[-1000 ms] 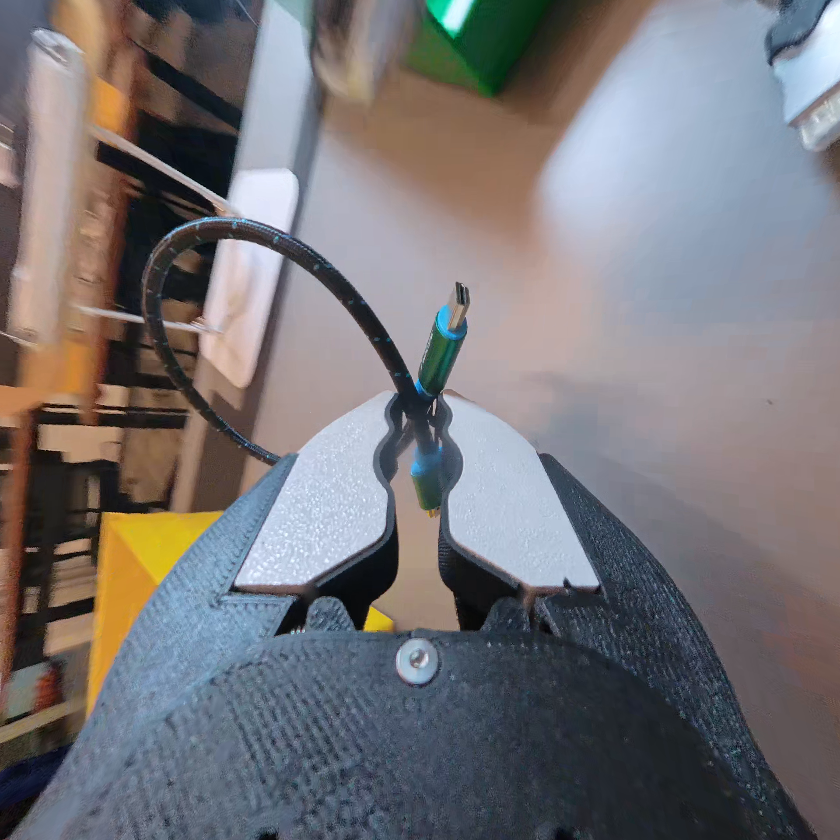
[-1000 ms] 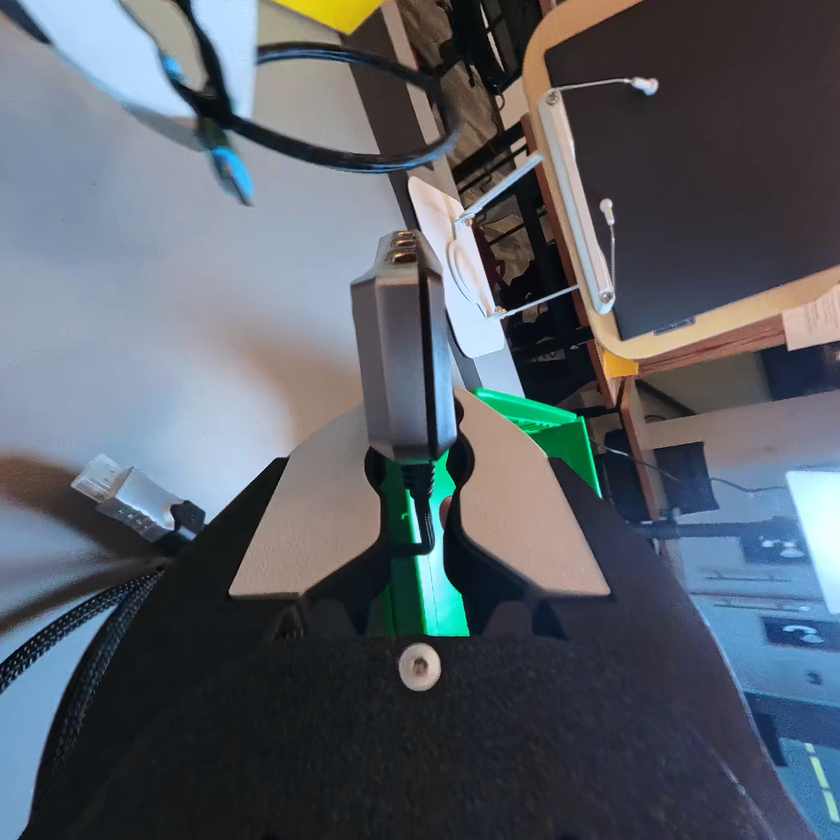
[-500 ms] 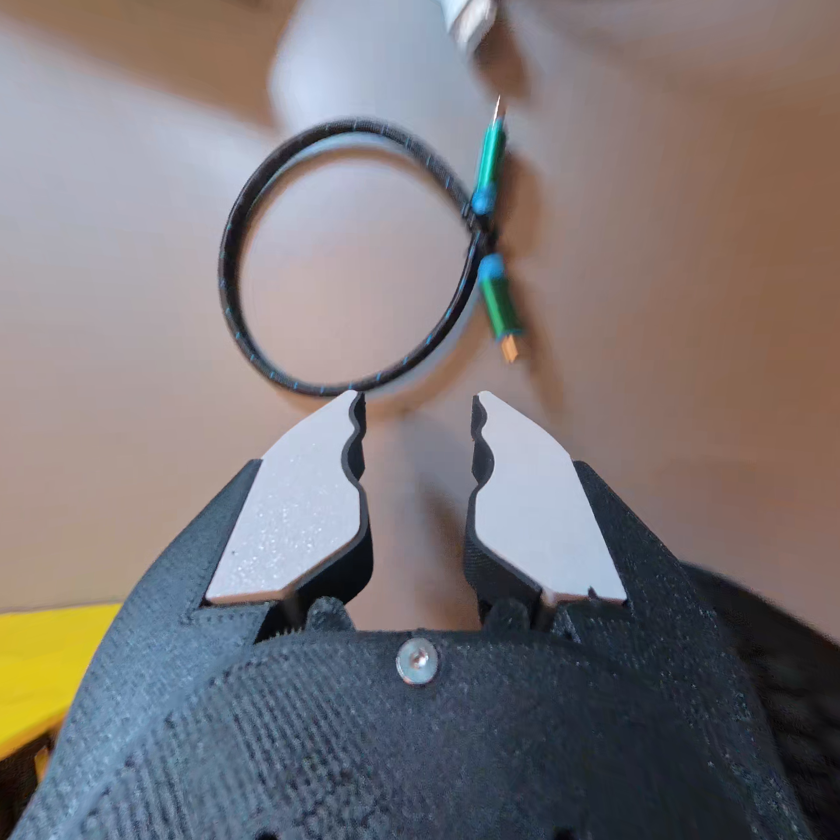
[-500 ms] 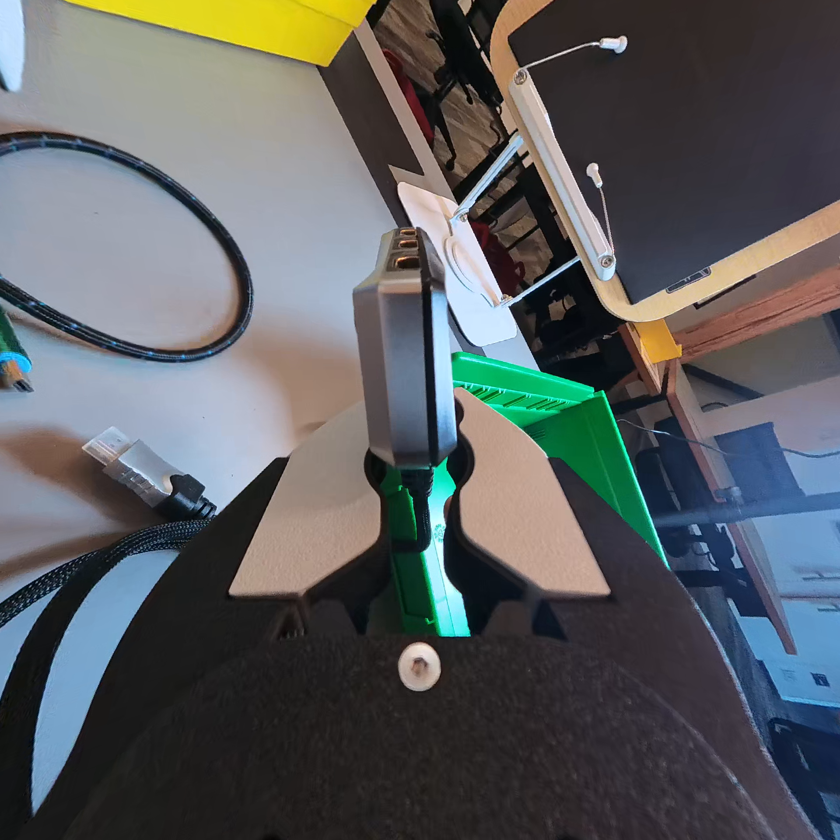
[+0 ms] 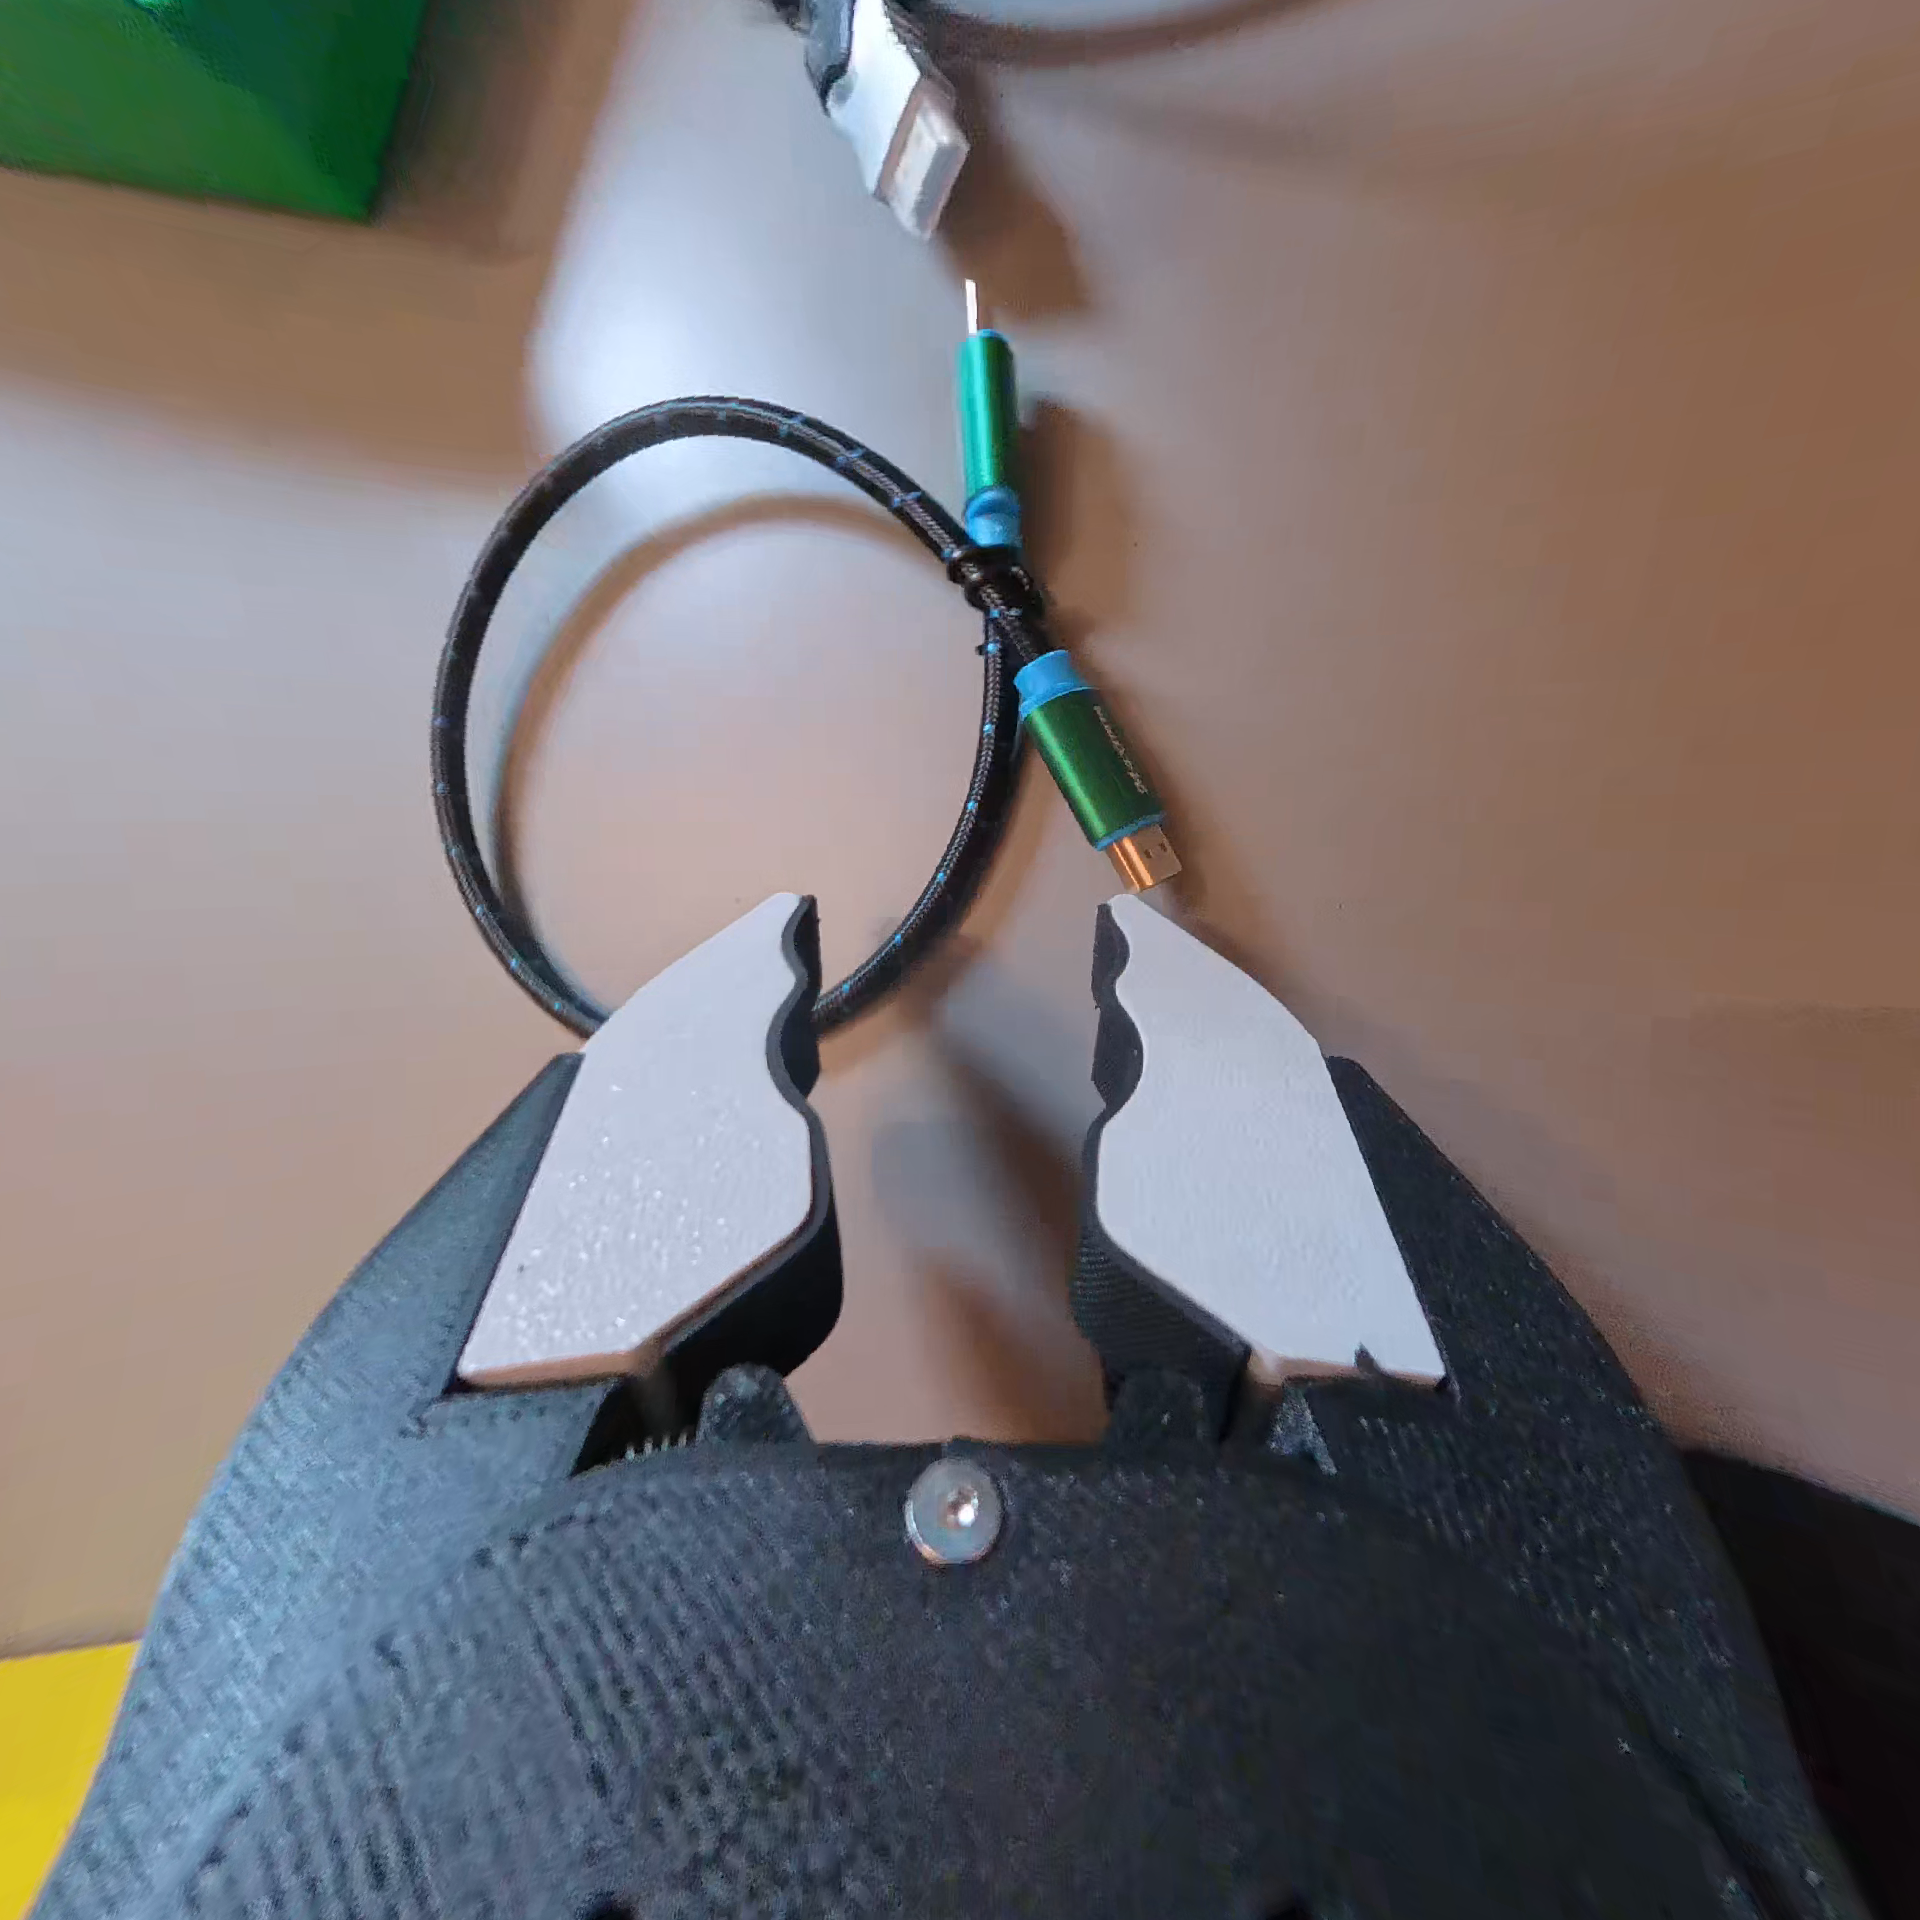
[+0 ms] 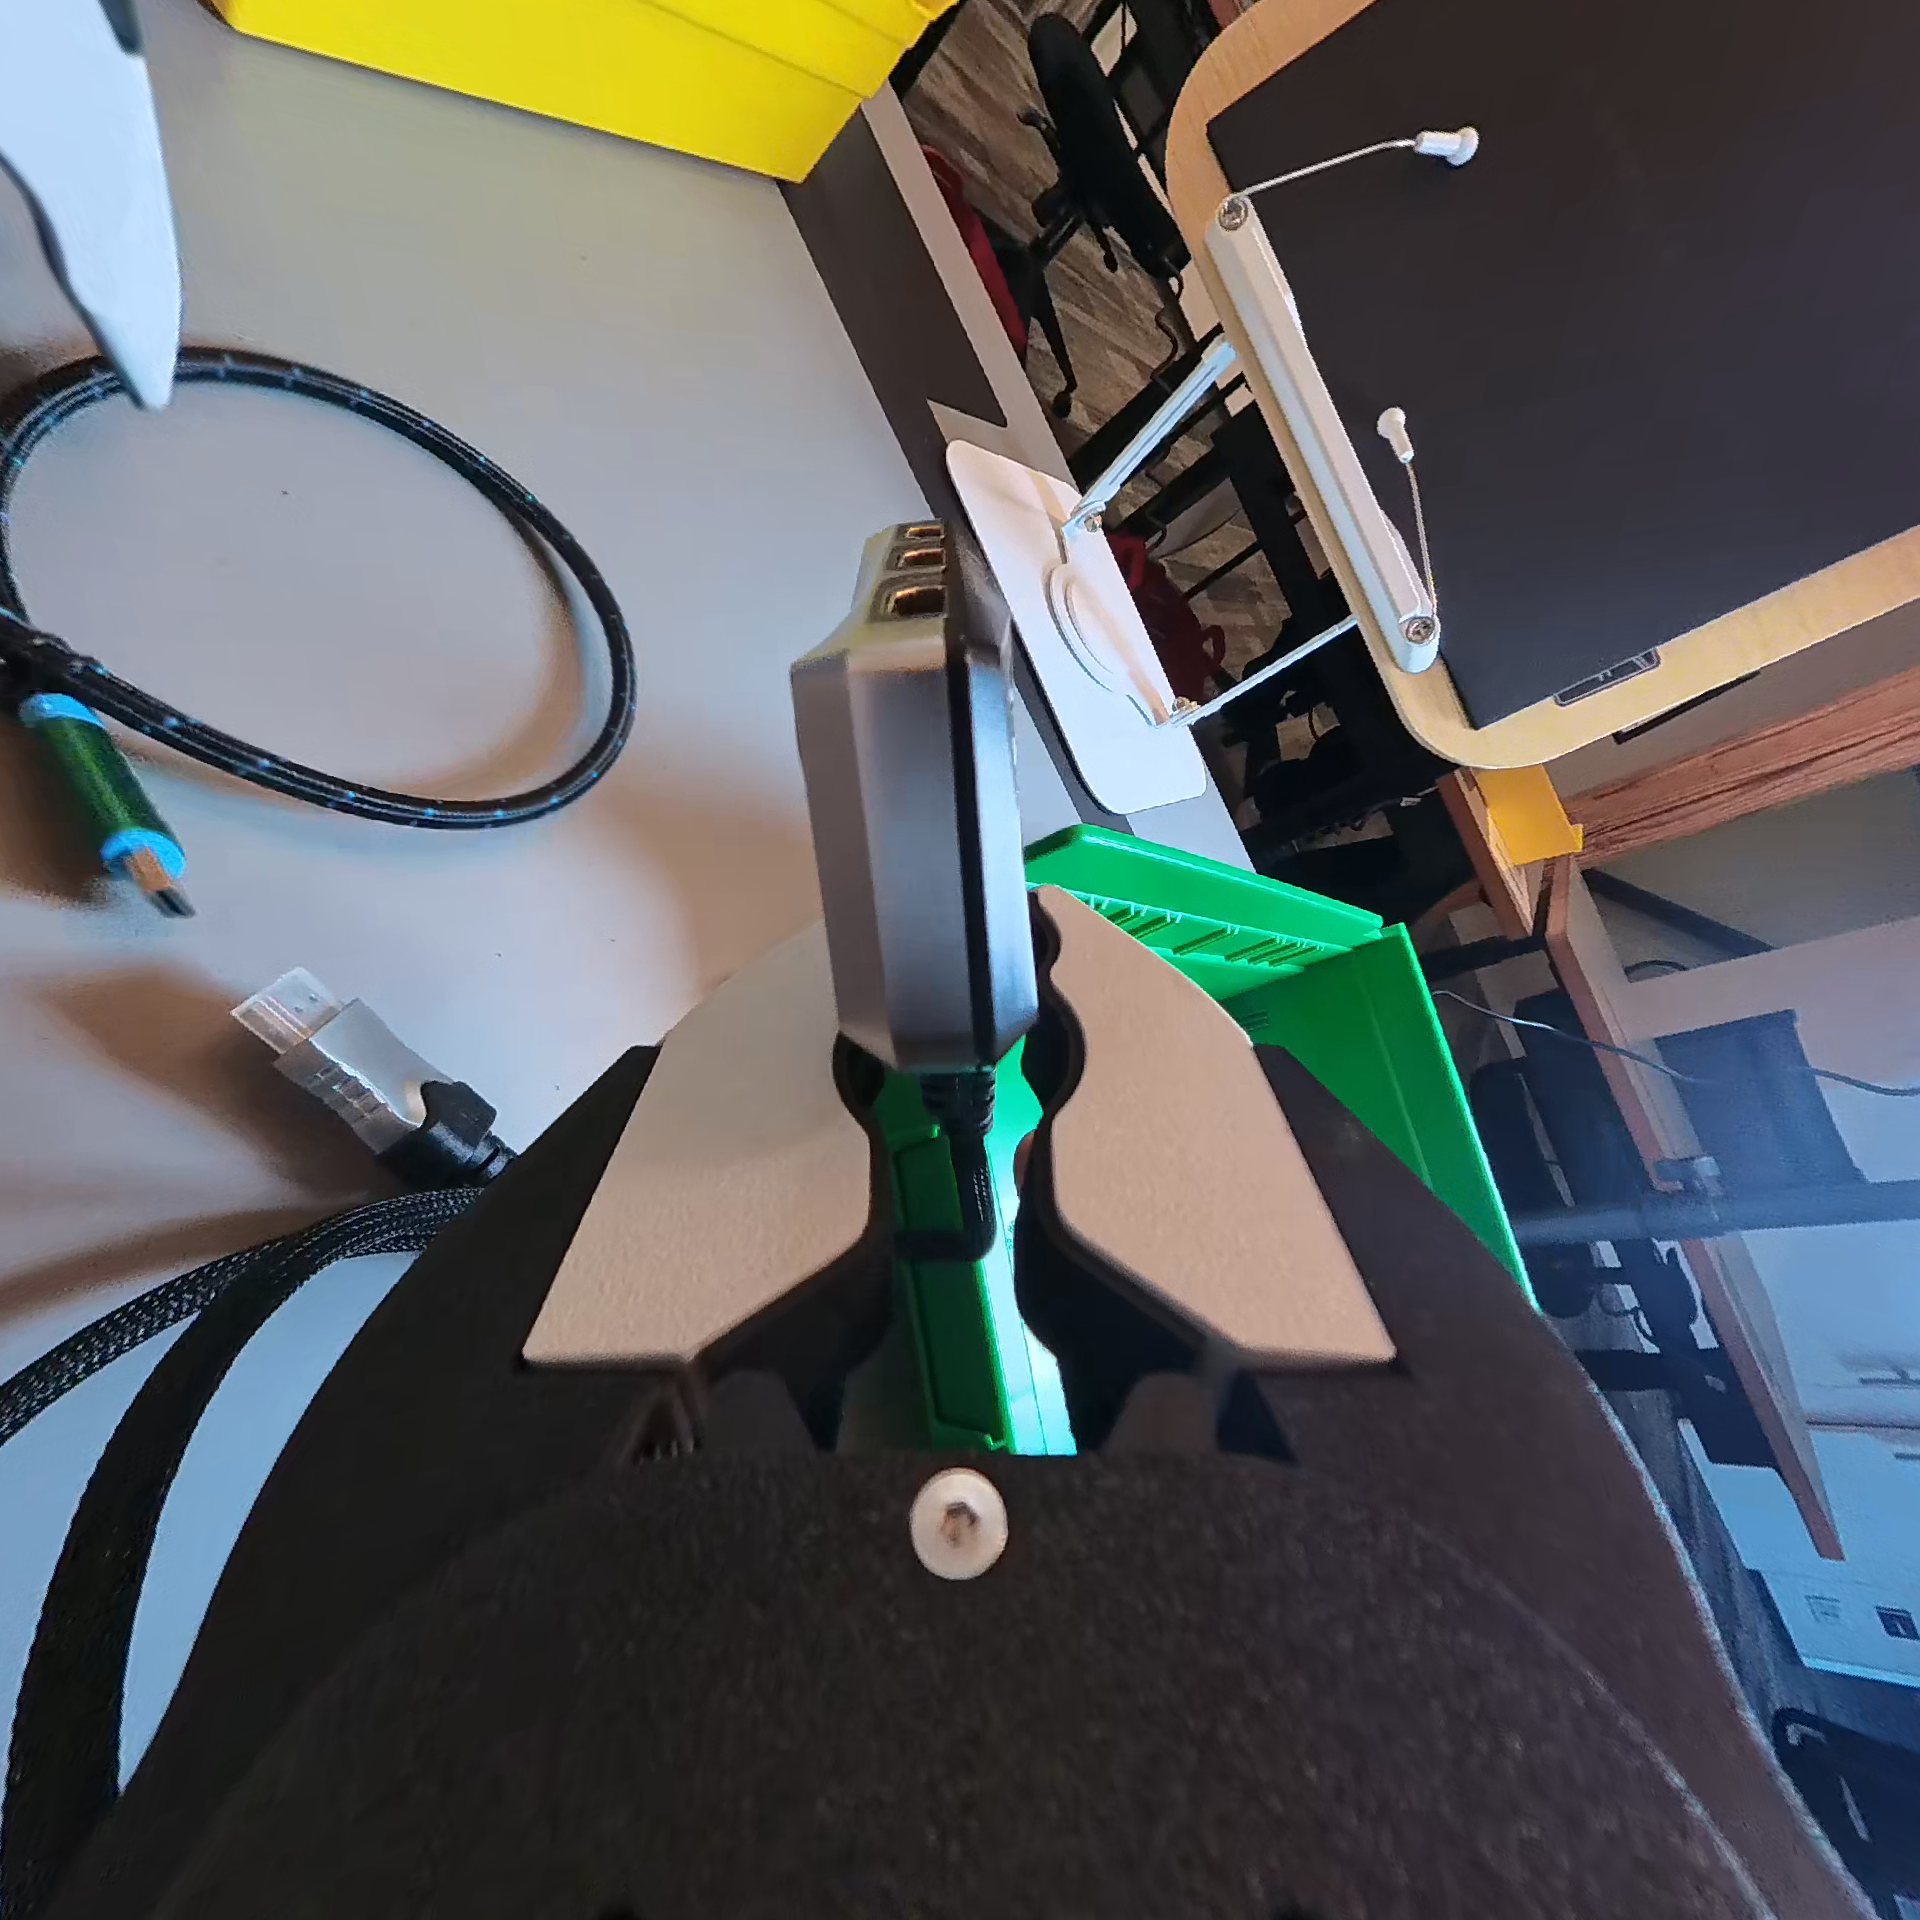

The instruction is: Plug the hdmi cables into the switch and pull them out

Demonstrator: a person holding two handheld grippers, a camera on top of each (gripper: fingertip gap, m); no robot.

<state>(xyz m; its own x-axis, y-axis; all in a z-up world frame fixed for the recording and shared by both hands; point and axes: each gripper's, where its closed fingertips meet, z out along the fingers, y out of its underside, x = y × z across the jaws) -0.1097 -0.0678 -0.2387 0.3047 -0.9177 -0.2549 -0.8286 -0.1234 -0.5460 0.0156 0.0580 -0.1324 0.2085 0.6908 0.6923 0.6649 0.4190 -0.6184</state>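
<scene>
A short black braided HDMI cable [image 5: 468, 727] with two green plugs lies looped on the table, tied where its ends cross. One green plug [image 5: 1096, 764] lies just beyond my open, empty left gripper [image 5: 956, 914]. The other green plug [image 5: 985, 426] points away. A silver HDMI plug [image 5: 909, 135] on a thick black cable lies farther off. My right gripper [image 6: 935, 997] is shut on the dark grey switch [image 6: 904, 831] and holds it upright above the table, its ports on top empty. The looped cable [image 6: 499, 582], a green plug [image 6: 99, 795] and the silver plug [image 6: 332, 1055] show at its left.
A green bin [image 6: 1351, 1039] sits under and behind the right gripper, also at the top left of the left wrist view [image 5: 197, 94]. A yellow bin [image 6: 582, 73] stands at the far table edge. A white lamp base [image 6: 1070, 634] sits at the table edge. Spacing between my two grippers at the tips: around 20 cm. Between my right fingertips and the silver plug [image 6: 332, 1055] there is roughly 10 cm. It turns up in the left wrist view [image 5: 912, 61] as well.
My left gripper opened and let go of the looped green-plug cable, which now lies on the table. The gripper has since moved closer to it. The right gripper still holds the switch.
</scene>
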